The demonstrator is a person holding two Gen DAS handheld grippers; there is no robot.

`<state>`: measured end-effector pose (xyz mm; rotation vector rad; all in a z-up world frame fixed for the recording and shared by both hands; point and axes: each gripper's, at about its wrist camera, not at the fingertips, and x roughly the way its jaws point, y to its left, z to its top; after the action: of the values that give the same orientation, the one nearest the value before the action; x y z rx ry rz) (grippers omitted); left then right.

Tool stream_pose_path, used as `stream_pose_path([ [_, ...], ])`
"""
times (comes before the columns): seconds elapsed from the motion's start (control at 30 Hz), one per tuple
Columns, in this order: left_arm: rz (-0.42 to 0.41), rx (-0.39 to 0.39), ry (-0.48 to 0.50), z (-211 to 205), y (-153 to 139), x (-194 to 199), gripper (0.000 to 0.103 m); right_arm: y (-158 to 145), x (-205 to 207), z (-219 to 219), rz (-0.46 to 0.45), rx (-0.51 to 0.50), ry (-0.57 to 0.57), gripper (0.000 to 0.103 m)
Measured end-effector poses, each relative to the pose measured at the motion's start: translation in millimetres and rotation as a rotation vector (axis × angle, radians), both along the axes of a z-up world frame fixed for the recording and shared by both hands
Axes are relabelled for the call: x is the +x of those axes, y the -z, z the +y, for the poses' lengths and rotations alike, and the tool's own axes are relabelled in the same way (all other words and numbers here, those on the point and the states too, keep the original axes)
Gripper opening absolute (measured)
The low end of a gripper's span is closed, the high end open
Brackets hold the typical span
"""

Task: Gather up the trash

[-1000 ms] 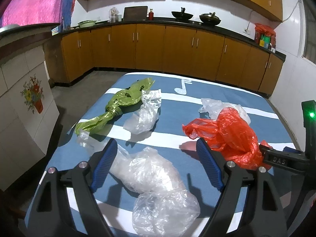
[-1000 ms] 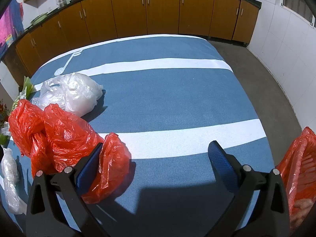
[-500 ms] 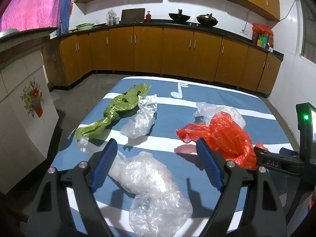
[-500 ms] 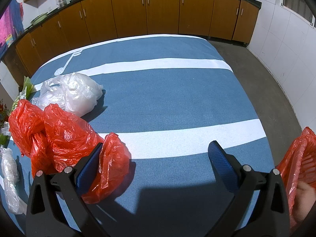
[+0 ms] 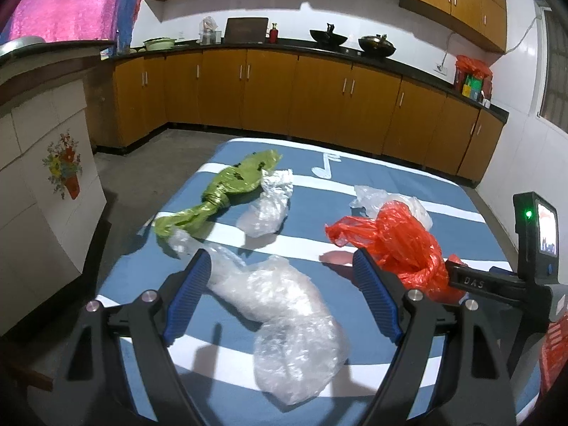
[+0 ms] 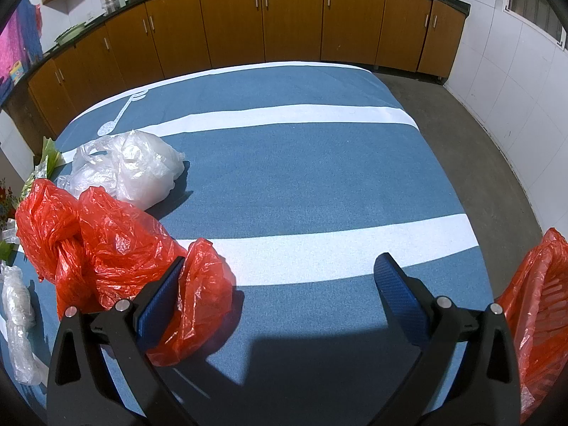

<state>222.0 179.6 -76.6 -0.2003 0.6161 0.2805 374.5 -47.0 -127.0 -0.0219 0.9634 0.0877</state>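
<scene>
The left gripper [image 5: 284,294] sits a little higher and farther back from the blue table [image 5: 461,198], its fingers wide apart, so the clear crumpled bag [image 5: 284,305] and red bag [image 5: 401,238] appear slightly farther off.

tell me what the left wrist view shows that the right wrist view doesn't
Only the left wrist view shows the whole green bag, the long clear plastic wrap under the open left gripper, and the right gripper's screen. Only the right wrist view shows the red-lined basket off the table edge and the open right gripper. Both show the red bag, the white bag and the blue striped cloth.
</scene>
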Motion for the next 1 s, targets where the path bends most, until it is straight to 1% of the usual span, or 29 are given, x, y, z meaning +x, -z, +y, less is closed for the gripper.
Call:
stream_pose_path([
  [0.17,-0.007,-0.006,-0.023,9.4,-5.1,-8.0,0.081,0.2,0.0,0.1,0.000,0.000,0.000,0.101],
  [0.27,-0.010,0.005,-0.031,13.8,-8.1,-10.9,0.081,0.1,0.0,0.0,0.000,0.000,0.000,0.101],
  [0.5,0.011,0.016,-0.024,16.6,-8.1,-5.7,0.081,0.1,0.1,0.0,0.000,0.000,0.000,0.101],
  [1.0,0.021,0.015,-0.009,13.7,-5.7,1.9,0.081,0.2,0.2,0.3,0.001,0.000,0.000,0.101],
])
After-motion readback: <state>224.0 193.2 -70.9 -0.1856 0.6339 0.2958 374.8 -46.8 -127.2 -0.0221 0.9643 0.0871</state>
